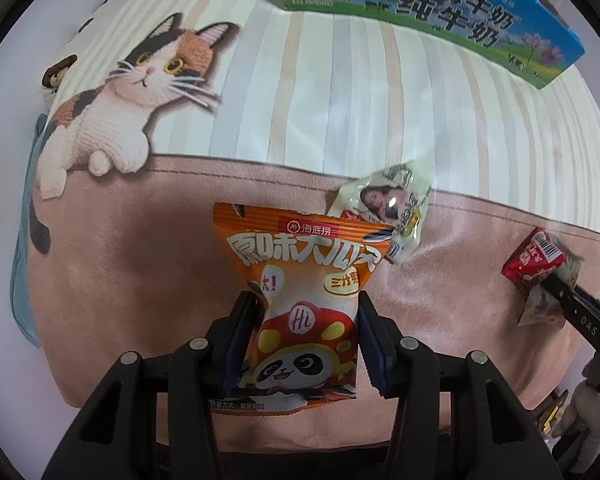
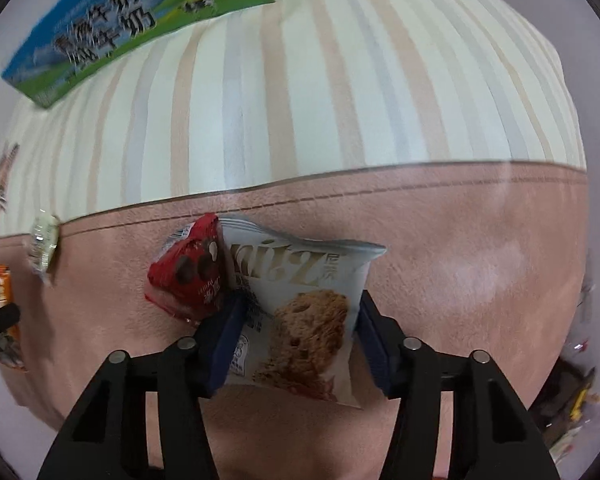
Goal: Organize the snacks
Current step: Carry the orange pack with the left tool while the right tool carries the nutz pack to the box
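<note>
Since both tools are squeezing soft, puffy packets, the obvious worry is a slip. The left tool (image 1: pixel 304 336) is closed on the orange seed packet (image 1: pixel 300 280), gripping it low around its waist, so most of the bag sticks out ahead of the fingers and could pivot or slide out if it gets swung fast. The right tool (image 2: pixel 296 340) is clamped on the grey cookie packet (image 2: pixel 300 312) the same way, and a red snack packet (image 2: pixel 188 276) sits pressed against its left finger; I can't tell whether it's pinched too or just riding along, and if it's only riding, it'll probably drop off on the way. Just ahead and to the right of the left tool lies a pale green packet (image 1: pixel 388 212) on the pink cat mat (image 1: pixel 120 264), touching the orange bag's top corner, so it could get dragged. The milk carton box (image 1: pixel 432 12) is well ahead, likely the drop spot.
</note>
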A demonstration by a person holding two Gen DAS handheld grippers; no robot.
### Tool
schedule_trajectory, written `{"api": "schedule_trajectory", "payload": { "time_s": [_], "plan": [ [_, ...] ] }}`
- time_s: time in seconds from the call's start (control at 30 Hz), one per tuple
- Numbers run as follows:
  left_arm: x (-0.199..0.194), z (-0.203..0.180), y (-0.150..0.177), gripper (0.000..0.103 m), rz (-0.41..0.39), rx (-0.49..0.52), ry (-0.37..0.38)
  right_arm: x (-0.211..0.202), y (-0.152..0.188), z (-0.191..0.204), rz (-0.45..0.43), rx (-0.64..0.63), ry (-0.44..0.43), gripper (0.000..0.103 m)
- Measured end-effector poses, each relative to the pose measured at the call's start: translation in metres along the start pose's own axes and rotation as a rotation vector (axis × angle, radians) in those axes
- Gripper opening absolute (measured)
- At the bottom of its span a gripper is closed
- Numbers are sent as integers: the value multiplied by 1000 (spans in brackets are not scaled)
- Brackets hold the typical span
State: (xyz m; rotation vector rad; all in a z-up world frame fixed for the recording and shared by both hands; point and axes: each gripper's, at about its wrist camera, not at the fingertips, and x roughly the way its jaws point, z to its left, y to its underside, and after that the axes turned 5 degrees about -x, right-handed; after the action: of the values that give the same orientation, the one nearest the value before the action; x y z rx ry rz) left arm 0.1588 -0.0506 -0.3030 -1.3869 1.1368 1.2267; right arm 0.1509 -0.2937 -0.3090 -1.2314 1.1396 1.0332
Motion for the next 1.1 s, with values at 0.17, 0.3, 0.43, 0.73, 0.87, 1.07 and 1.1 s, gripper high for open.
{"api": "schedule_trajectory", "payload": {
  "time_s": [0.17,0.3,0.43,0.73,0.87,1.07,1.1],
  "plan": [
    [-7,1,4,47,2,-4,7,8,3,-8,49,-19,-63,87],
    [-2,-4,3,47,11,4,6,39,10,22,90,-178,83,98],
    [-6,-1,6,47,3,20,5,34,14,23,46,-149,88,70],
    [-39,-12,-3,47,-12,51,78,-14,37,-33,-33,-14,-50,69],
    [-65,-22,-15,47,-38,66,131,-55,32,-37,-96,13,-140,69],
    [-104,-47,-53,47,-96,115,197,-115,-19,-9,-208,-32,-246,69],
    [-110,-55,-64,47,-109,130,199,-122,-33,-8,-229,-41,-264,69]
  ]
}}
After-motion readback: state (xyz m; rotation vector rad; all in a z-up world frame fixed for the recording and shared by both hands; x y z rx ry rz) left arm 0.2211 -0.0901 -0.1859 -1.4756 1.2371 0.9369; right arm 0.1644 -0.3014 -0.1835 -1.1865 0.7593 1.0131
